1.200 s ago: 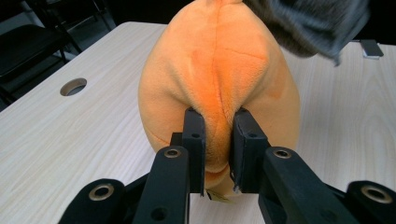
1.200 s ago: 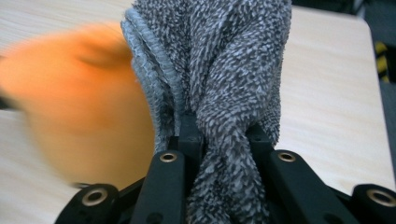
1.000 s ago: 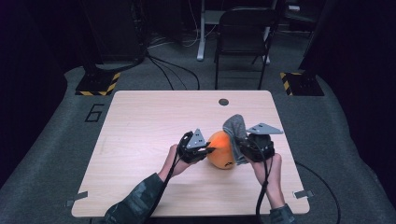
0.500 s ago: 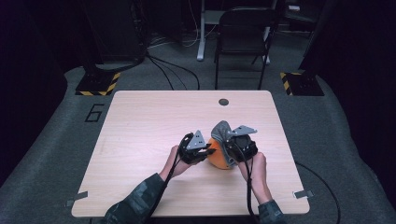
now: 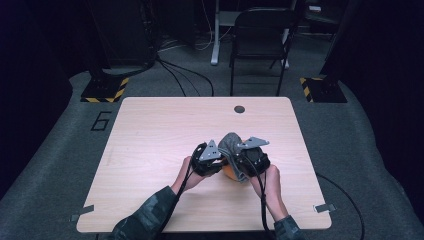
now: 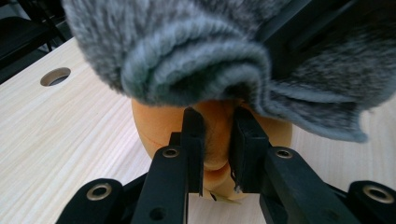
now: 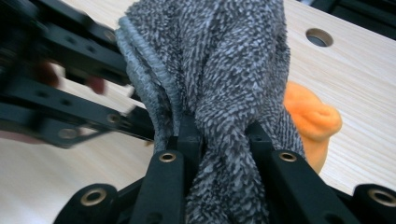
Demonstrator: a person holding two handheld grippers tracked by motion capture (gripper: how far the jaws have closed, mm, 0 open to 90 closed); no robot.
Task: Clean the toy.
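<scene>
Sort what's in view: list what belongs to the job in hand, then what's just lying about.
In the job: grey cloth, orange toy, left gripper shut on the toy, right gripper shut on the cloth.

Lying about: chair, table's round hole, floor cables.

My high view looks forward and down on the whole bench (image 5: pixel 150 150) from above the person's side, fairly far off. My left gripper view sits very close, looking along its jaws at the orange object (image 6: pixel 159 126). My right gripper view is equally close. All three share the grey cloth (image 7: pixel 224 70) and the bench hole (image 5: pixel 239 109).
</scene>
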